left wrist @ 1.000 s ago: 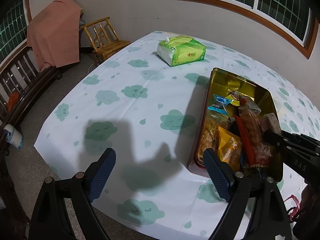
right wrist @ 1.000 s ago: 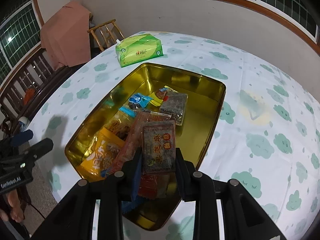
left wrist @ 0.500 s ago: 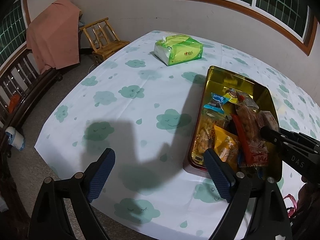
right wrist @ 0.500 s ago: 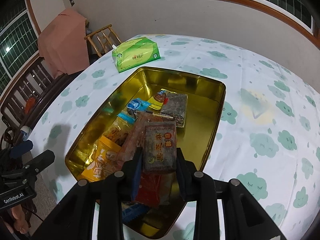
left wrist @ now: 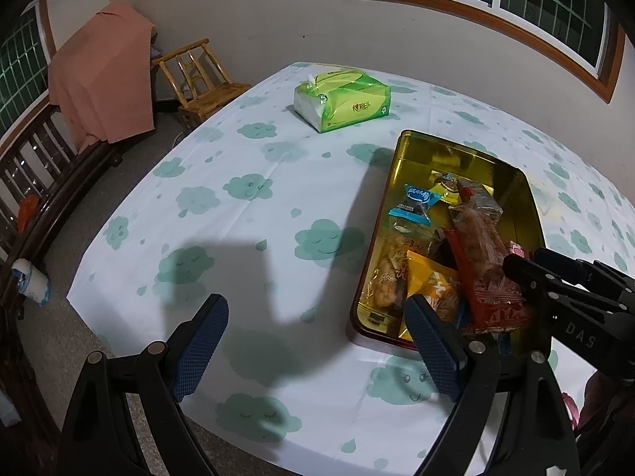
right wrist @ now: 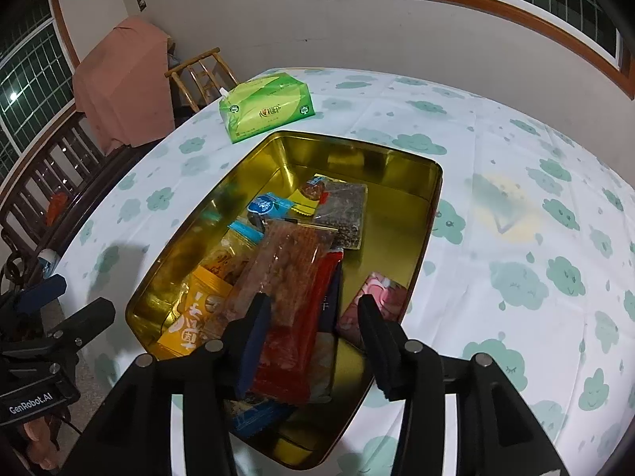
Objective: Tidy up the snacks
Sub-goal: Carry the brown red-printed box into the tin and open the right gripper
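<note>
Left claw point(left wrist: 313, 305): wide open, holds nothing, hangs over the cloth by the near left edge of the table point(left wrist: 246, 206), just beside the tin point(left wrist: 397, 146). Same as a second ago.

At the far edge: a soft green tissue pack point(right wrist: 266, 111).

Near the middle of the table, inside the tin: all the snacks. Shiny gold metal, box shape, round corners, smooth tall walls. From its left wall: crinkly orange bag point(right wrist: 198, 309), small blue sweet point(right wrist: 266, 204), long see-through red pack point(right wrist: 285, 289) with bumpy bits, flat dark pack point(right wrist: 345, 214) farther back.

Right claw point(right wrist: 313, 301): jaws just opening, now partly open, pinching nothing. No more brown pack between the pads. Now lying by the tin's right wall: a pink pack point(right wrist: 375, 303), maybe the same one flipped over, hard to tell. So, one more snack put away, and none seen out on the cloth.
</note>
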{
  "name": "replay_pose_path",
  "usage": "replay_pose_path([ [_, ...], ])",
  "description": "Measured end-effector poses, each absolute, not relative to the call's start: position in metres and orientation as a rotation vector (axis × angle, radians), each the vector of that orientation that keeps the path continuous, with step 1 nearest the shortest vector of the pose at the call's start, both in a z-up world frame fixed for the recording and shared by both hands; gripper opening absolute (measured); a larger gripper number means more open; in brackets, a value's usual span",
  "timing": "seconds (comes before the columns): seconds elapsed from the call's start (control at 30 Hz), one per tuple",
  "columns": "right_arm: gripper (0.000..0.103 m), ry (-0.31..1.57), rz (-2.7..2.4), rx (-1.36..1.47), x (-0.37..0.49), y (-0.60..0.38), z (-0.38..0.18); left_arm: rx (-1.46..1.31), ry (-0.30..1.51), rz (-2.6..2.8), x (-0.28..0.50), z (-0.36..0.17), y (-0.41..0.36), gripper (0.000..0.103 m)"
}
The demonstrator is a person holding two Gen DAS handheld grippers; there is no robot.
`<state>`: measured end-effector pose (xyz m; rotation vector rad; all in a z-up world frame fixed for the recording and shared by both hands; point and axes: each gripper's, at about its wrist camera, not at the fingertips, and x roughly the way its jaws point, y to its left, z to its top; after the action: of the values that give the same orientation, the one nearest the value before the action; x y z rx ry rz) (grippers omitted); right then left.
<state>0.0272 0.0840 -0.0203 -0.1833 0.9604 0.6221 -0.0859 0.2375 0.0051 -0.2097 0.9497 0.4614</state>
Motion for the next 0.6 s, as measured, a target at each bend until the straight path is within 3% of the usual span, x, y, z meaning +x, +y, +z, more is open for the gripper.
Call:
replay_pose_path([
  [0.6, 0.078, 0.841, 0.575, -0.239, -0.013, 0.070, -0.009, -0.189, 0.956, 0.458, -0.080, 0.007, 0.228, 0.088],
])
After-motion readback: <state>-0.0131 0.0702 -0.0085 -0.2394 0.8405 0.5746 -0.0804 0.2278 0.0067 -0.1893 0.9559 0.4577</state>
